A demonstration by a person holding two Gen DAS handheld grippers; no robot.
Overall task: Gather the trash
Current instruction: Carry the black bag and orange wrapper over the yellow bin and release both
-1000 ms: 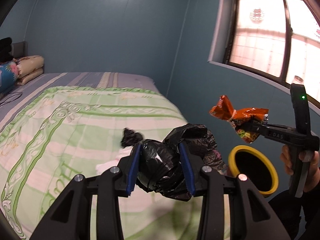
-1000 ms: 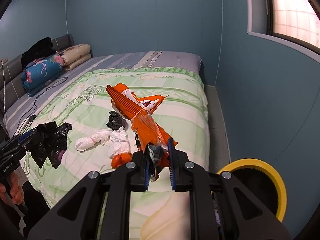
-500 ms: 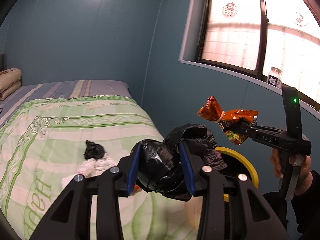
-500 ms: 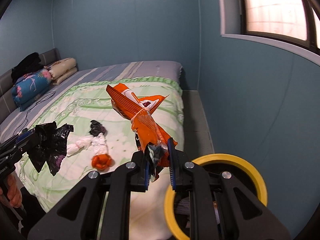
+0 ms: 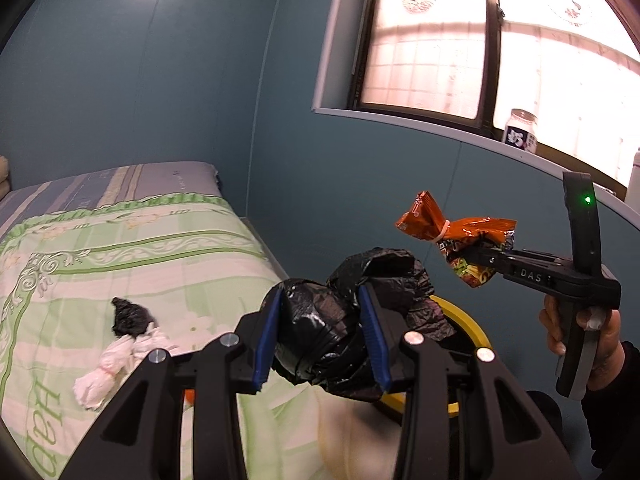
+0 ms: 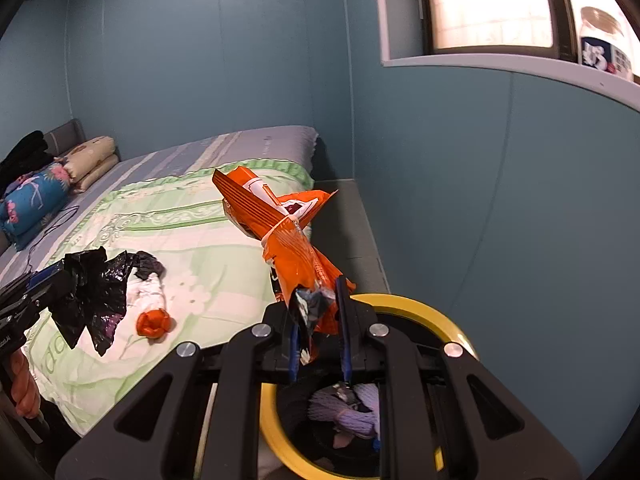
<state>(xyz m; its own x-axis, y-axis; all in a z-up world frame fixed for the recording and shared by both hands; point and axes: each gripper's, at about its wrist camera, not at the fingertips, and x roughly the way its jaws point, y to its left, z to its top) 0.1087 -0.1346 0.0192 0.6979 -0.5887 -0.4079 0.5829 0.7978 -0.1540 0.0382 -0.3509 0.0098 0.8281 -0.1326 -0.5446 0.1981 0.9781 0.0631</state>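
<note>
Left jaws clamped on crumpled black bag [image 5: 320, 332], right jaws pinching orange wrapper's [image 6: 296, 256] tail, above yellow-rimmed bin [image 6: 424, 312]

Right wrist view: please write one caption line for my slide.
Right tongs grip an orange snack bag above the yellow-rimmed bin; left tongs hold a black plastic bag.

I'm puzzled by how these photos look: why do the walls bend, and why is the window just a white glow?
Left wrist view: a fisheye lens bows the blue wall and curved grey window sill; the bright window is overexposed, so the room looks dim. Right wrist view: same bending, with the yellow-rimmed round bin sharp.
</note>
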